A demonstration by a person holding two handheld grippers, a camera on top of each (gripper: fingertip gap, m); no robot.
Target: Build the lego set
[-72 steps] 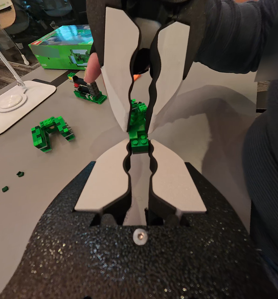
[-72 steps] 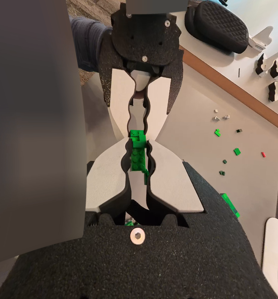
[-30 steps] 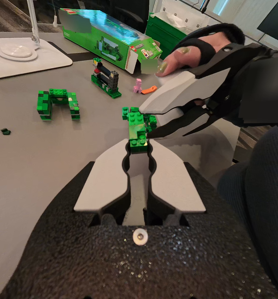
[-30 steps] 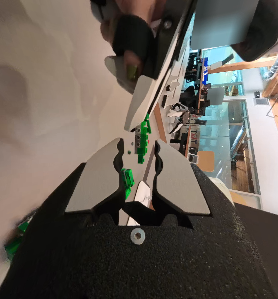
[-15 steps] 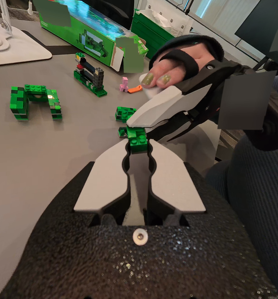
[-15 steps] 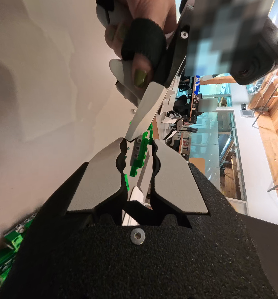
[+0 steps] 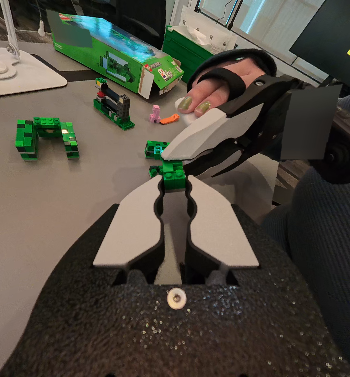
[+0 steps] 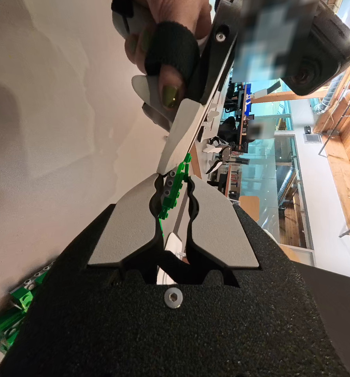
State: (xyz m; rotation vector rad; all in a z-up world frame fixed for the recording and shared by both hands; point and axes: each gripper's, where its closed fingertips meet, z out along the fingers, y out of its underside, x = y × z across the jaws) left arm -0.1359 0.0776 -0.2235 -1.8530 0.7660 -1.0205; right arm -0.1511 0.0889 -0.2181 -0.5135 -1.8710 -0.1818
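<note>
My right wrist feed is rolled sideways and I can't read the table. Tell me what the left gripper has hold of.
Observer: The left gripper is shut on the near end of a small green brick assembly.
Operator: Now give me the loose bits beyond it.
Observer: A pink figure and an orange piece sit side by side on the table, farther back.
Operator: List the other builds.
Observer: A green arch stands at the left, and a black-and-green build stands in front of the set's box.
</note>
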